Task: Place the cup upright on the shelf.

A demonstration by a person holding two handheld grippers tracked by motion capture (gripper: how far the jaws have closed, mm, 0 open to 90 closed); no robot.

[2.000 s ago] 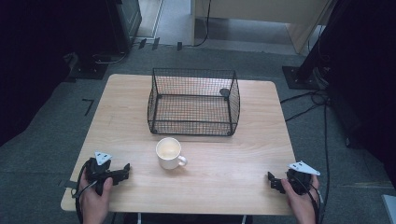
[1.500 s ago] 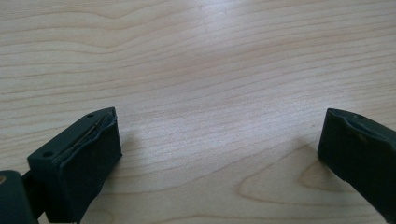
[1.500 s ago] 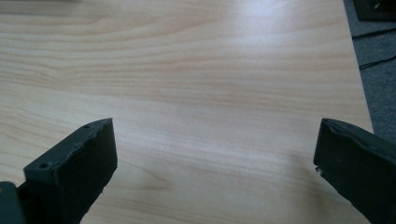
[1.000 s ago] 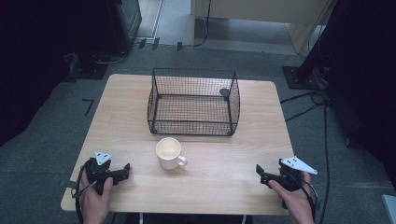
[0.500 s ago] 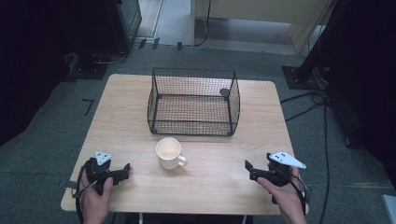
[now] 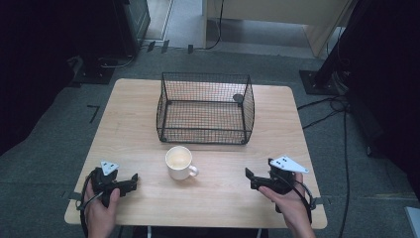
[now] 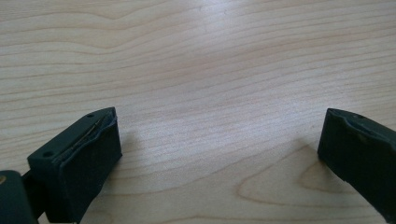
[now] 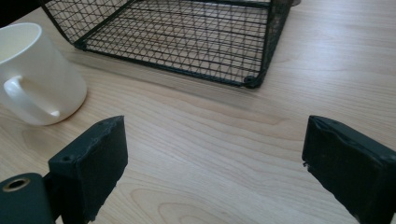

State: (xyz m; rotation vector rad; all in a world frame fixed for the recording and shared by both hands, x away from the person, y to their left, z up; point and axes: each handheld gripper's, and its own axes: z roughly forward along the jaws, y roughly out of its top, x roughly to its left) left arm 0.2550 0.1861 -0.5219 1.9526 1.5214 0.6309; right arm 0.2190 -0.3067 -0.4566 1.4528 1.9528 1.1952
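Observation:
A cream mug [image 6: 179, 162] stands upright on the wooden table [image 6: 133, 124], its handle turned to the right; the right gripper view has the mug [image 8: 35, 74] at its left edge. Just behind it sits a black wire basket [image 6: 205, 107], whose near corner [image 8: 252, 81] appears in the right gripper view. My right gripper [image 6: 250, 179] is open, right of the mug and apart from it, pointing left. Near the table's front left edge my left gripper [image 6: 132, 180] is open above bare wood. The left gripper view has its open gripper [image 7: 219, 154] with nothing between the jaws.
A small dark round thing [image 6: 238, 98] sits at the basket's back right corner. Grey carpet surrounds the table, with cables [image 6: 341, 106] on the floor at the right and dark stands at the back.
My right gripper has moved left along the front of the table, toward the mug. The left gripper, mug and basket have stayed put.

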